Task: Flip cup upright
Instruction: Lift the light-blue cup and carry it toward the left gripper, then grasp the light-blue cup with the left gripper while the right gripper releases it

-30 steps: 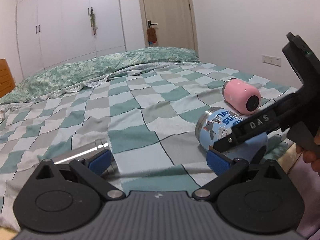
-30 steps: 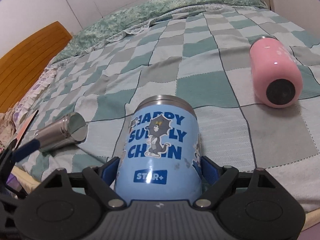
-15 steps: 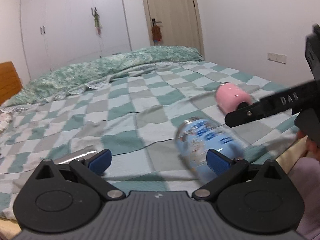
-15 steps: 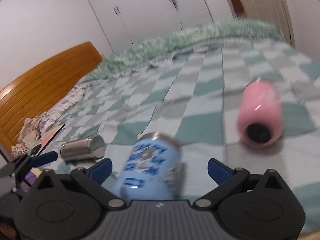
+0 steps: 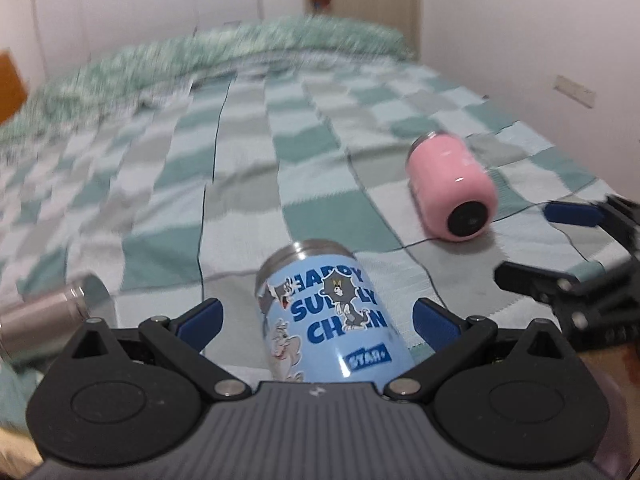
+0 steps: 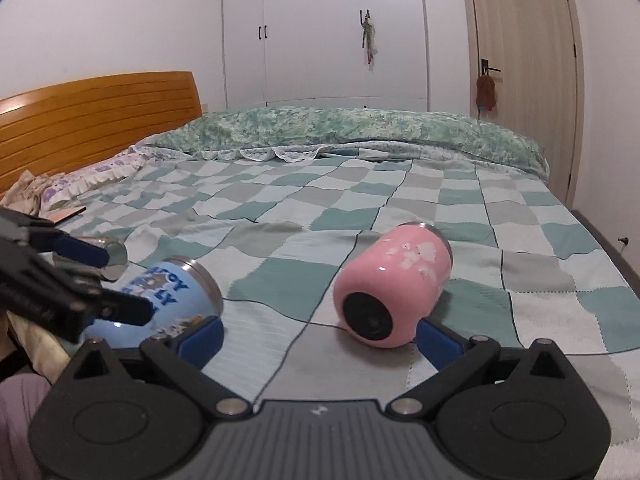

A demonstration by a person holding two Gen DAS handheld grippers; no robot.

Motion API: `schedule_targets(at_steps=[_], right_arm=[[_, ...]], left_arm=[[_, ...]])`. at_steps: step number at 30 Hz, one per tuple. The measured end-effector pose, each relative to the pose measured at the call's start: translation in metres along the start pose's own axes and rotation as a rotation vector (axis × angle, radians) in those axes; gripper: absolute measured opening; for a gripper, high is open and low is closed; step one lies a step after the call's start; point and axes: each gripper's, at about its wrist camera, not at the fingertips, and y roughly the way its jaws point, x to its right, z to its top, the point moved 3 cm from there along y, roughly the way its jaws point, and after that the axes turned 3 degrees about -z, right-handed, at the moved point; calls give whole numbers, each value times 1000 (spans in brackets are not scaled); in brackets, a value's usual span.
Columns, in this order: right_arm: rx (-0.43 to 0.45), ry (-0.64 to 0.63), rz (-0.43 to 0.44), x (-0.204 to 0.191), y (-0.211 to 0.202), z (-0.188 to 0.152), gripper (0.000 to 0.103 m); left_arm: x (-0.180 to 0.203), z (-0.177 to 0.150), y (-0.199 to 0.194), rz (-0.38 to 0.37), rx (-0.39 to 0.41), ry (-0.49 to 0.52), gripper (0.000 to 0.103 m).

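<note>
so the blue cup [image 5: 332, 320] with the cartoon cats is lying on its side on the checkered bedspread [image 5: 240, 184], steel rim pointing away toward the pillows, near the front edge of the bed. the left gripper [image 5: 318, 320] sits right over it with its jaws spread wide, one blue pad on each side of the cup, and there's clear daylight between pads and cup, so nothing is gripped. the left wrist view is kinda smeared, fyi.

the right gripper [image 6: 320, 332] is also gaping wide and holding nothing. it points at the pink cup [image 6: 394, 292], which is on its side too, black base facing the camera, sitting roughly between the pads but a bit beyond them. can't tell if the right pad touches it.

in the right wrist view the blue cup [image 6: 168, 304] is off to the left, with the left gripper's fingers crossing in front of it. there's also a plain steel cup [image 5: 52, 314] on its side, left of the blue one. in the background: a wooden headboard [image 6: 96, 116], a white wardrobe [image 6: 324, 32] and a door [image 6: 524, 60].
</note>
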Motion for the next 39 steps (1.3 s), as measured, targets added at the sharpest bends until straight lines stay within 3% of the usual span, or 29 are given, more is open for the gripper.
schedule_targets(at_steps=[5, 9, 12, 23, 26, 30, 33, 39], right_arm=[[1, 15, 21, 10, 11, -3, 103], [0, 21, 35, 14, 18, -6, 103], [-4, 18, 45, 15, 21, -8, 103], [-6, 22, 64, 9, 23, -12, 103], [-6, 28, 63, 10, 22, -14, 103], [2, 39, 58, 12, 18, -17, 103], [12, 52, 47, 14, 15, -18, 103], [66, 67, 28, 12, 9, -20, 103]], left_arm=[[-6, 7, 31, 36, -144, -100, 103], [-15, 5, 51, 23, -267, -202, 103], [-17, 2, 61, -11, -331, -242, 87], [-13, 2, 56, -8, -307, -221, 86], [-16, 3, 49, -29, -279, -230, 86], [-19, 10, 27, -66, -172, -209, 86], [-20, 20, 9, -103, -73, -196, 85], [-11, 31, -5, -48, 204, -98, 85]])
